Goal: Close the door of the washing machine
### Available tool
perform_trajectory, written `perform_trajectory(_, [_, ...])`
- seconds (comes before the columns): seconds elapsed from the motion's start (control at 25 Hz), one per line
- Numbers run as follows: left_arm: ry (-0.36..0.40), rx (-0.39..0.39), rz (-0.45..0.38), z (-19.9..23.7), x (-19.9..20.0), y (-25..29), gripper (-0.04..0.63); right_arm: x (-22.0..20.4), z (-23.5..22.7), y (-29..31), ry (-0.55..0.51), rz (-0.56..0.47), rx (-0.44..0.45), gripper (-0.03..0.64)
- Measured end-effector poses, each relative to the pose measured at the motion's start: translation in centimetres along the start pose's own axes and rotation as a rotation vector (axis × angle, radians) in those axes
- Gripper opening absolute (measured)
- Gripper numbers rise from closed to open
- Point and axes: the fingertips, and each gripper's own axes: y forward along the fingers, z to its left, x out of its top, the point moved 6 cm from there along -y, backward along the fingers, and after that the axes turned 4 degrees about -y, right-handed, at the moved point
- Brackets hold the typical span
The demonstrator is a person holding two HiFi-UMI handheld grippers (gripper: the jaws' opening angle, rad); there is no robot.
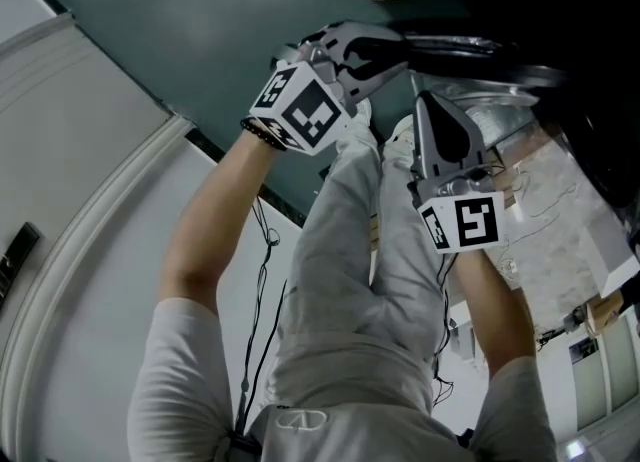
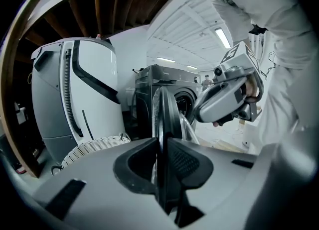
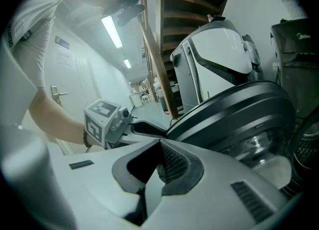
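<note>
My left gripper (image 2: 160, 147) is clamped on the open washing machine door (image 2: 165, 108), which stands edge-on at 12 o'clock from its jaws. My right gripper (image 3: 159, 149) is closed on nothing, the door's rim at its 2 o'clock.

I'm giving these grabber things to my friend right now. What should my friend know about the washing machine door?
Left hand-held gripper: its jaws are shut on the edge of the door.
Right hand-held gripper: its jaws are shut with nothing in them. It is close beside the door's rim, but I cannot tell if it touches.
Door: it stands open, swung out from the washing machine, and the drum opening shows behind it.
Done: the door is gripped.
Left to do: swing the door to the machine and press it fully shut, then let go.
</note>
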Motion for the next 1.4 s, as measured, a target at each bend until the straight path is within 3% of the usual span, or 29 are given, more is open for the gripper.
perform_trajectory(0.36, [-0.017,0.032,0.008,-0.3,0.1,-0.1,0.06,-1.0,0.0,-0.6,0.012,0.009,-0.038,0.011])
perform_trajectory(1.0, [-0.131,0.089,0.036,-7.7,0.4,0.0,0.058,-6.3,1.0,-7.5,0.052,0.061,-0.202,0.012])
perform_trajectory(1.2, [-0.108,0.098,0.046,-9.0,0.7,0.1,0.058,-8.1,0.4,-9.1,0.1,0.047,-0.254,0.011])
perform_trajectory(1.4, [-0.139,0.112,0.071,-11.1,0.9,0.7,0.058,-9.2,-0.1,-10.7,0.102,0.03,-0.288,0.012])
